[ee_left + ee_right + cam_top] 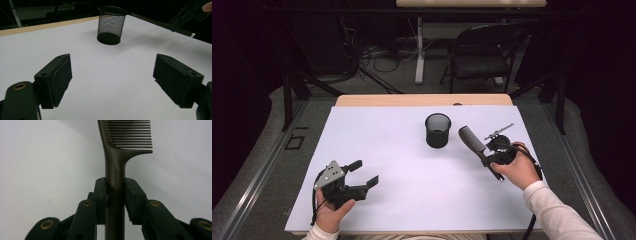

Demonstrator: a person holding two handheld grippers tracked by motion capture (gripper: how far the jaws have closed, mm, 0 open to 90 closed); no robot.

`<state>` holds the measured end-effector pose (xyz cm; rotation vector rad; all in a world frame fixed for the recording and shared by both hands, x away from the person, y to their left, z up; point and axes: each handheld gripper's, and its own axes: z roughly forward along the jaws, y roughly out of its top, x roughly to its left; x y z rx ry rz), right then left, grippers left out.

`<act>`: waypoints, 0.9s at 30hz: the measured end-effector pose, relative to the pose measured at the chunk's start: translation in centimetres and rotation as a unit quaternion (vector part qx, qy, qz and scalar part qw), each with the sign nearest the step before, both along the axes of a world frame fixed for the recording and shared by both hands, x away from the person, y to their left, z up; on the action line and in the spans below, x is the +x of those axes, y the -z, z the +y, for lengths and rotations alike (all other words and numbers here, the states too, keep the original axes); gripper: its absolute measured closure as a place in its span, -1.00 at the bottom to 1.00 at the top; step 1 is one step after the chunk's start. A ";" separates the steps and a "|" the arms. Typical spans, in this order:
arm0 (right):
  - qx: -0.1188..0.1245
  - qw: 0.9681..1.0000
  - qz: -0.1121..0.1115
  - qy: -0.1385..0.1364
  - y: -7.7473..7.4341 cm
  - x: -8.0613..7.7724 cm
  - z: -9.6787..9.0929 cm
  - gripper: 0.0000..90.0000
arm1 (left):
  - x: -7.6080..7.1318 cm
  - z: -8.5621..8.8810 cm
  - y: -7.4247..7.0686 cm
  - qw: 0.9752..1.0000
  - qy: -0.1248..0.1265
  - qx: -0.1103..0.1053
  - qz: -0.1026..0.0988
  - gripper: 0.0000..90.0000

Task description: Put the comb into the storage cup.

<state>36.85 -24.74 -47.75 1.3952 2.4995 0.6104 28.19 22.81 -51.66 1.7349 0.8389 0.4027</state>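
A black mesh cup [438, 130] stands upright near the middle of the white table top [402, 165]; the left gripper view has the cup [111, 25] ahead of the jaws. My right gripper [486, 156] is shut on the handle of a dark comb [472, 139], held above the table just right of the cup. In the right gripper view the pads clamp the comb's handle [114, 170], its teeth pointing right. My left gripper [364, 172] rests low at the front left, open, with nothing between its fingers [56, 80].
The white sheet covers a wooden table whose far edge [422, 100] shows bare. Beyond it stand a folding chair [482, 55], a table leg and cables on the floor. Dark floor drops away on both sides.
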 end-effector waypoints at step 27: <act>0.030 0.997 -0.066 -0.016 -1.5 -1.3 0.8 0.62 | 1.0 -0.8 -1.1 1.000 -0.009 -0.002 0.021 -0.54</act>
